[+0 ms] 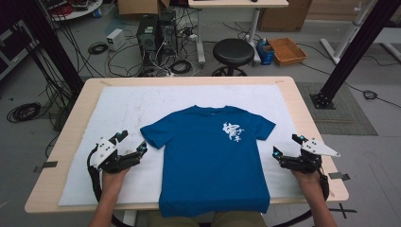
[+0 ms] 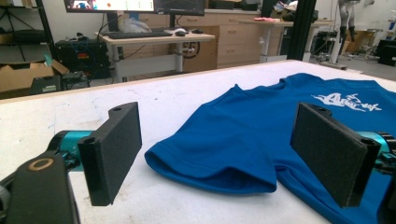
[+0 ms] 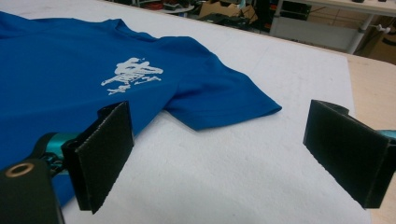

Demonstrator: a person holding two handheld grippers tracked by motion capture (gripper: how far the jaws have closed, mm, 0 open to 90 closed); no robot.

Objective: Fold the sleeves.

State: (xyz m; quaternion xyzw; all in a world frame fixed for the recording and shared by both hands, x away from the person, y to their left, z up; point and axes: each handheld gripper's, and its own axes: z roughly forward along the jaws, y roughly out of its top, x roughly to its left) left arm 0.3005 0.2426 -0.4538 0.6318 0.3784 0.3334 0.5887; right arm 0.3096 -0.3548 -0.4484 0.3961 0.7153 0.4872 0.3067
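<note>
1 blue tee (image 1: 210,158) flat mid-desk, hem at near edge. Your 2 grippers, L (image 1: 132,144) and R (image 1: 287,144), flank its sleeves, jaws wide apart, holding nothing.

T-shirt (image 1: 208,161): blue knitted cloth, matt and soft-looking, lying mostly smooth with slight wrinkles at the sleeves; stitched hems show along the sleeve edges.
Print (image 1: 231,132): white, flat and matt, slightly cracked at the edges, on the right chest.
Cover sheet (image 1: 118,109): white, felt-like cloth over the desk, matt, faintly rough, with small dark marks and smudges toward the far left.
Desk (image 1: 71,127): pale wood-look top, smooth, low sheen along the bare rim.
Left gripper (image 1: 131,144): black jaw pads of matt, fine-grained foam; teal metal-looking parts behind, slightly glossy.
Right gripper (image 1: 287,145): the same matt black foam pads; pale grey smooth plastic-looking plate on top.
</note>
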